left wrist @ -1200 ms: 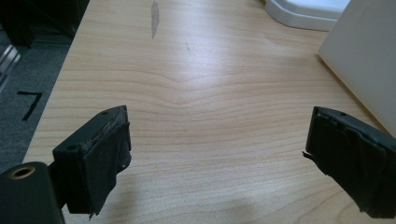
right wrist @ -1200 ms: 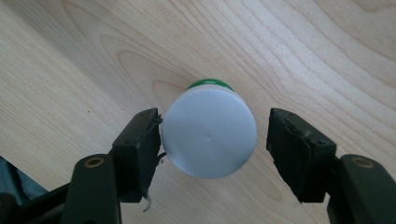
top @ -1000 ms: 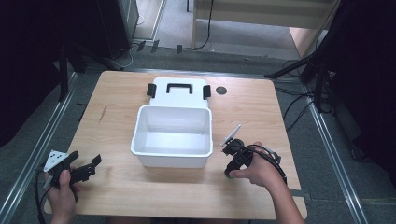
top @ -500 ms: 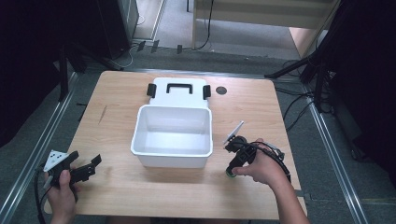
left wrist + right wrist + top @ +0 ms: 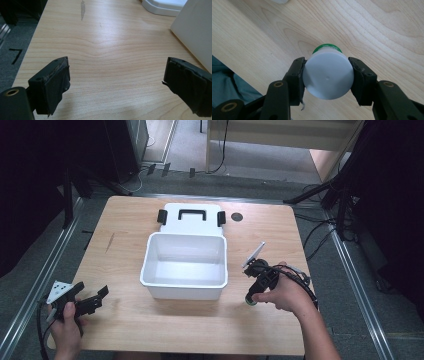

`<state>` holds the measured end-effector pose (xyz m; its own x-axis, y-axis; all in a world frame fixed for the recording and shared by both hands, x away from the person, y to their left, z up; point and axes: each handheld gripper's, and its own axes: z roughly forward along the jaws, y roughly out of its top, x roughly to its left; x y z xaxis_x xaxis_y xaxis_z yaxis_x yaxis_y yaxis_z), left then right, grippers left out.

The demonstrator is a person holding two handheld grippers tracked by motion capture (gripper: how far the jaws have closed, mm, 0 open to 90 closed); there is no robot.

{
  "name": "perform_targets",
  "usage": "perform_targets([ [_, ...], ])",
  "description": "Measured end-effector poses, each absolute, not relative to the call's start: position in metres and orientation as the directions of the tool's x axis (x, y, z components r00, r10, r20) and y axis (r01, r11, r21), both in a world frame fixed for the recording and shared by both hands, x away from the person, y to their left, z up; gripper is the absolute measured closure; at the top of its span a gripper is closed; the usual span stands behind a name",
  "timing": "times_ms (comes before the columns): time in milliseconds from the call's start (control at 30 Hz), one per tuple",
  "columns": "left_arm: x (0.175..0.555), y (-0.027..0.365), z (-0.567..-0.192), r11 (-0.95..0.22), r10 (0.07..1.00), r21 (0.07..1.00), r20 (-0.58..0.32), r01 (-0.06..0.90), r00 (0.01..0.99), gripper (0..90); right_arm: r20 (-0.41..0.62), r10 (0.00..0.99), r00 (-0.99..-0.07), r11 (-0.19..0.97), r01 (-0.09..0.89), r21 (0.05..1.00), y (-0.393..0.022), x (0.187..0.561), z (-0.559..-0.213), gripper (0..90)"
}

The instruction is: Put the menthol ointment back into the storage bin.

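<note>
A small round container [image 5: 328, 75] with a white cap and a green body sits between the jaws of my right gripper [image 5: 327, 63], which is shut on it from both sides. In the high view this gripper [image 5: 252, 297] points down at the table's right front, and the container's green end [image 5: 249, 301] hangs close over the wood. An open white bin [image 5: 184, 290] stands mid-table, to the left of that hand. My left gripper [image 5: 92, 293] rests at the front left corner, open, and between its jaws [image 5: 117, 66] there is only bare wood.
The bin's white lid [image 5: 190, 215] with black handle and clips lies flat behind the bin. A dark round mark [image 5: 237, 216] sits on the wood to its right. In the left gripper view the bin's wall [image 5: 195, 30] stands at the right. Cables trail from both grippers.
My right gripper has risen a little and shifted slightly right, still shut on the container. The left hand has stayed where it was.
</note>
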<state>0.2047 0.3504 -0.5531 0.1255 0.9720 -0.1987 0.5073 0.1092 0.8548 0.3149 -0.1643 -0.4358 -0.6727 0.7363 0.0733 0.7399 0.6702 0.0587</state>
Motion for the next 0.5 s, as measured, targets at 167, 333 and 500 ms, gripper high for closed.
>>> perform_targets([
  [167, 0.205, 0.350, -0.553, 0.112, 0.972, 0.855, -0.201, 0.507, 0.125, 7.4, 0.082, 0.747, -0.660, 0.657, 0.751, 0.061, -0.162, 0.318, -0.426, 51.3],
  [333, 0.205, 0.351, -0.553, 0.112, 0.972, 0.855, -0.202, 0.507, 0.124, 7.4, 0.079, 0.744, -0.663, 0.661, 0.748, 0.055, -0.160, 0.320, -0.417, 51.3],
  [500, 0.205, 0.351, -0.553, 0.112, 0.972, 0.853, -0.202, 0.509, 0.124, 7.4, 0.077, 0.744, -0.664, 0.663, 0.748, 0.043, -0.157, 0.324, -0.408, 51.3],
])
